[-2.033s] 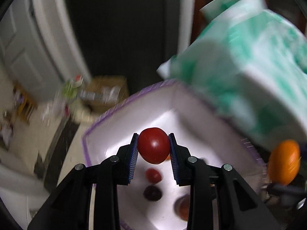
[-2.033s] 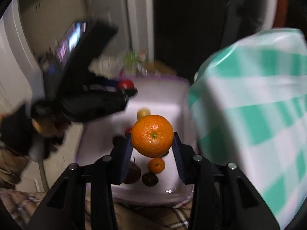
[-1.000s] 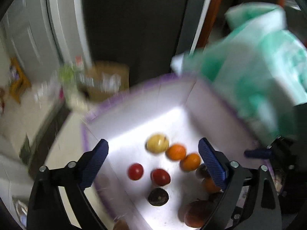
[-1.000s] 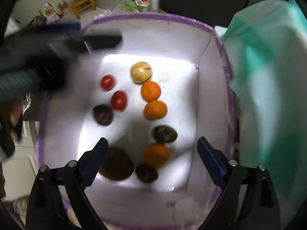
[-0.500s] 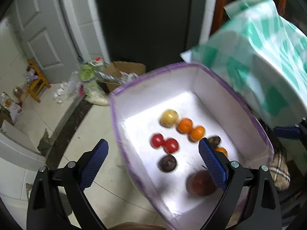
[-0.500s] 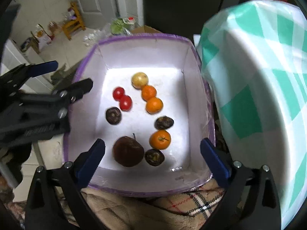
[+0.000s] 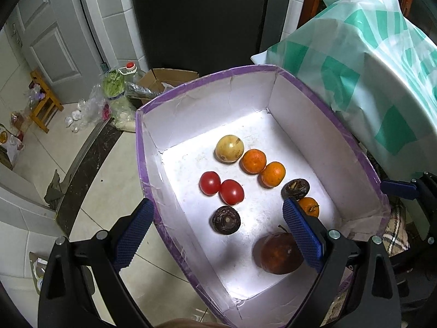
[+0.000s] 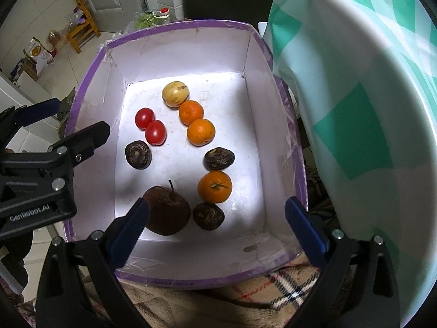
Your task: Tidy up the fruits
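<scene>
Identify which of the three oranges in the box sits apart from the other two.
The orange with the green stem scar, nearest the box's near wall, between two dark wrinkled fruits. The other two oranges touch each other beside the yellow fruit.

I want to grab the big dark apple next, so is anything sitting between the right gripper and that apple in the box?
Nothing visible blocks it. The right gripper hangs open above the box, and the dark apple lies just beyond its left finger, uncovered. A dark wrinkled fruit sits close beside the apple.

Fruit-filled box (image 8: 185, 52) beneath empty, wide-spread right claw (image 8: 215, 224)
</scene>
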The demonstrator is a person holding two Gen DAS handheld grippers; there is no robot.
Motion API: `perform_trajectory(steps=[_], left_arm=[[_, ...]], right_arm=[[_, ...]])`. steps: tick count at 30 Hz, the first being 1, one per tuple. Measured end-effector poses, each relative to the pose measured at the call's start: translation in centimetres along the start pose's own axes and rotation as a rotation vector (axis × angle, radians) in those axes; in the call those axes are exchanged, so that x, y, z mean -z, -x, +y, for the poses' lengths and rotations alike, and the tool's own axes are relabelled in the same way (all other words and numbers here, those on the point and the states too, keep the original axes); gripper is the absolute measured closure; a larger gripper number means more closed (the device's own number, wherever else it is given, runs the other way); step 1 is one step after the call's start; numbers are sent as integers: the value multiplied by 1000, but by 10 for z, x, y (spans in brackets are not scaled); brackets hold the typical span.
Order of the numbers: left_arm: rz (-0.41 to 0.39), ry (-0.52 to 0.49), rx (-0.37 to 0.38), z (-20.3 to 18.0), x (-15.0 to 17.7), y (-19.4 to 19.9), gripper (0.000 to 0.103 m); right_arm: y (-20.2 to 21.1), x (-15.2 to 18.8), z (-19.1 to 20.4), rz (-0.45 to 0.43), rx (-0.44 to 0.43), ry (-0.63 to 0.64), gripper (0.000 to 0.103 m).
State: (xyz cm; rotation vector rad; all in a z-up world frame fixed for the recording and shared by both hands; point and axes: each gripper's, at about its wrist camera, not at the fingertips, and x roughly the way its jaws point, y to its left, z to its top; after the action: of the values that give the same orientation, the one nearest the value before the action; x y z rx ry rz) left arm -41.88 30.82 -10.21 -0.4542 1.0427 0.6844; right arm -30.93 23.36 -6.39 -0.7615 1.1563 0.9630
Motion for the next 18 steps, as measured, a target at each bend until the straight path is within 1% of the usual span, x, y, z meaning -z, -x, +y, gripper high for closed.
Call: perform_trajectory(steps=[18], left_arm=[[24, 9, 6, 0, 1, -1, 11]], right_arm=[[-2, -1, -1, -1, -6, -3, 3]])
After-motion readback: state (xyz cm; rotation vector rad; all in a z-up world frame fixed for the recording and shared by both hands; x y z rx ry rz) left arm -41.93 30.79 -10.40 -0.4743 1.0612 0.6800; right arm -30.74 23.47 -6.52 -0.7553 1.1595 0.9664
